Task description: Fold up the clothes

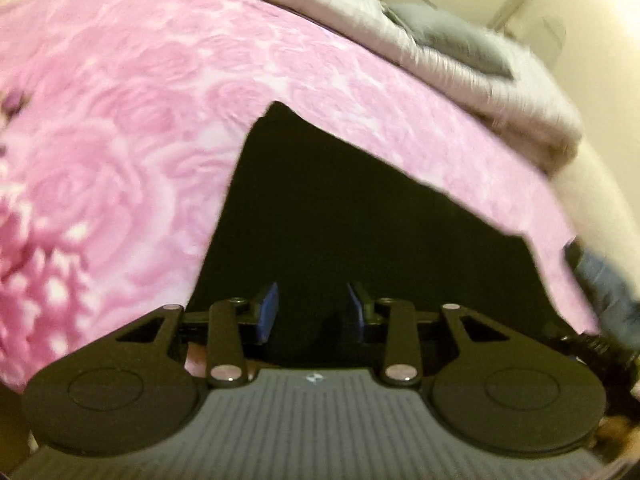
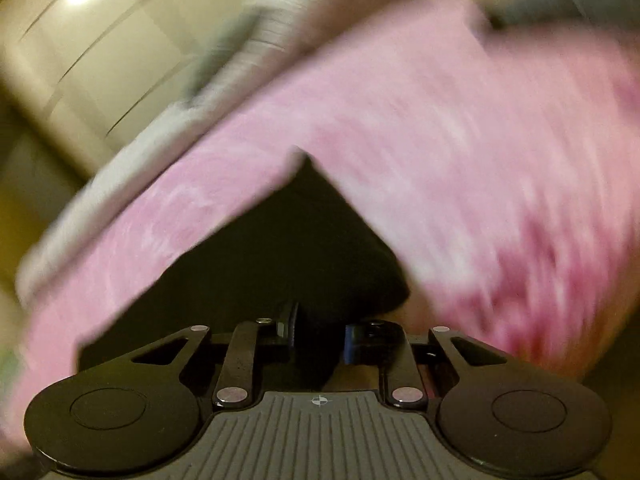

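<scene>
Garment (image 1: 360, 232) under inspection: a black piece of clothing lying on the pink rose-print bedspread (image 1: 120, 140), directly ahead of both my tools. My left gripper (image 1: 313, 308) has its blue pads (image 1: 269, 308) parted with black cloth between them; no pinch is evident. My right gripper (image 2: 320, 338) stands narrower over the same cloth, but blur prevents me confirming whether it bites. To fold well, I judge both tools should seize matching corners, lift evenly and lay the edge over square. Motion smear obscures most of the right view. The garment's type and near edge are hidden behind my tools. A grey folded blanket (image 1: 460, 68), possibly, lies at the bed's far side.
</scene>
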`<state>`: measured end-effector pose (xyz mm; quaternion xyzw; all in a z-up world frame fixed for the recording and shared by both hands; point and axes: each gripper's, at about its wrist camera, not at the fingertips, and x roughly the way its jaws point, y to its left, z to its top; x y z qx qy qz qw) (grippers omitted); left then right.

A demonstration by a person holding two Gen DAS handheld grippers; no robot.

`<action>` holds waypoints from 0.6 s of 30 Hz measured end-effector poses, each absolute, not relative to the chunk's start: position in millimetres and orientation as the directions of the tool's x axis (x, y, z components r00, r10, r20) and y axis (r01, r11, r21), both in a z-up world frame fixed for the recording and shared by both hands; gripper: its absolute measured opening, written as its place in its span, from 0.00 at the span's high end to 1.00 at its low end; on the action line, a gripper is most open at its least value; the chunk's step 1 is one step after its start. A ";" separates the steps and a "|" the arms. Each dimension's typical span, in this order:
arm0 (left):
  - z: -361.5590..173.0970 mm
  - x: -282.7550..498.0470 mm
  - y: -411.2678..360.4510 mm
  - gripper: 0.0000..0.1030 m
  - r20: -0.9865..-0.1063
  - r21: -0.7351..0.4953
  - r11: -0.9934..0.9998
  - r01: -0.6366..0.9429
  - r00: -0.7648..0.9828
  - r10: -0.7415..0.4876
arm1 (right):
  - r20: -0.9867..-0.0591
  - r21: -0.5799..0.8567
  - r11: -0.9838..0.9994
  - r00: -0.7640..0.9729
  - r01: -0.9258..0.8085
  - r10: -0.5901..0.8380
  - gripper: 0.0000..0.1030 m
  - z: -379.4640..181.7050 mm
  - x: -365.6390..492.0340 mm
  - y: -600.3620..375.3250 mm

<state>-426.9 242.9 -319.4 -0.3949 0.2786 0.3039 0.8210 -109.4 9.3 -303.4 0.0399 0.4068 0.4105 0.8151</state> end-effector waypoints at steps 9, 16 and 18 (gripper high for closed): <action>-325.0 -469.5 267.5 0.70 -0.564 -0.718 0.348 -0.603 0.797 0.217 | -0.396 -0.296 0.188 0.299 -0.937 0.868 0.82 -272.1 -280.9 57.6; -329.7 -484.2 272.3 0.69 -0.526 -0.773 0.283 -0.567 0.823 0.212 | -0.542 -0.402 -0.122 0.128 -0.908 0.831 0.81 -331.8 -342.4 82.1; -329.8 -486.8 271.8 0.68 -0.523 -0.778 0.278 -0.564 0.826 0.213 | -0.547 -0.430 -0.134 0.139 -0.893 0.825 0.72 -344.3 -344.0 83.5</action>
